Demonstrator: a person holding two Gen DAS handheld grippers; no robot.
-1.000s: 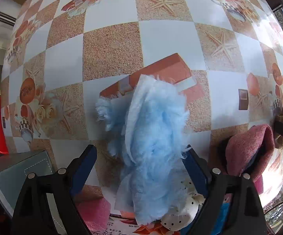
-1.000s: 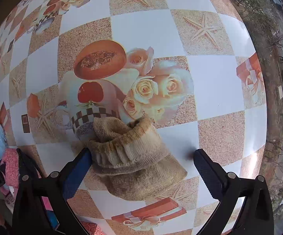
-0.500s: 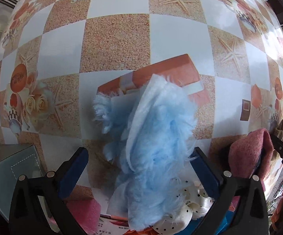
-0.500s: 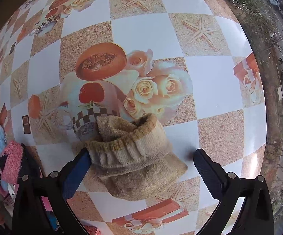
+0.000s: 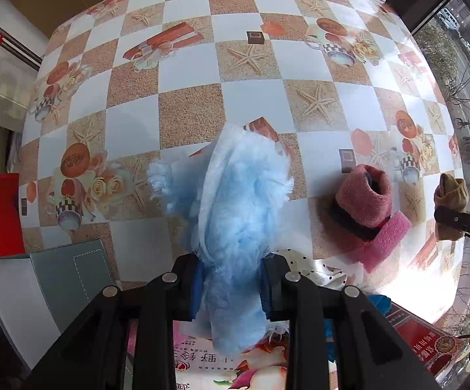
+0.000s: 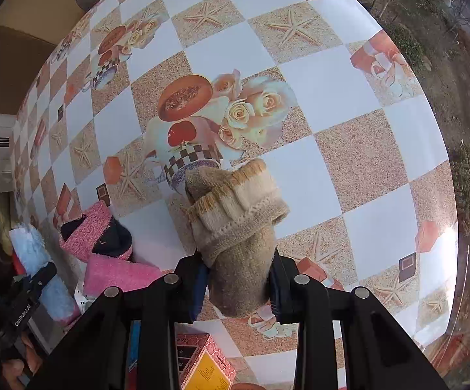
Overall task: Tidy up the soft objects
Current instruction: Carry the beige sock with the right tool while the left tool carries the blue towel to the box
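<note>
We have both tongs clamped: left tongs [image 5: 230,287] on the blue fluff [image 5: 238,214], right tongs [image 6: 238,286] on the tan sock [image 6: 238,227], each raised off the surface [image 5: 195,110]. Advice: lift clear before carrying, since tails dangle. Pink sock [image 5: 363,198] and pink foam [image 5: 386,243] lie between them; grey box [image 5: 56,279] sits left.
</note>
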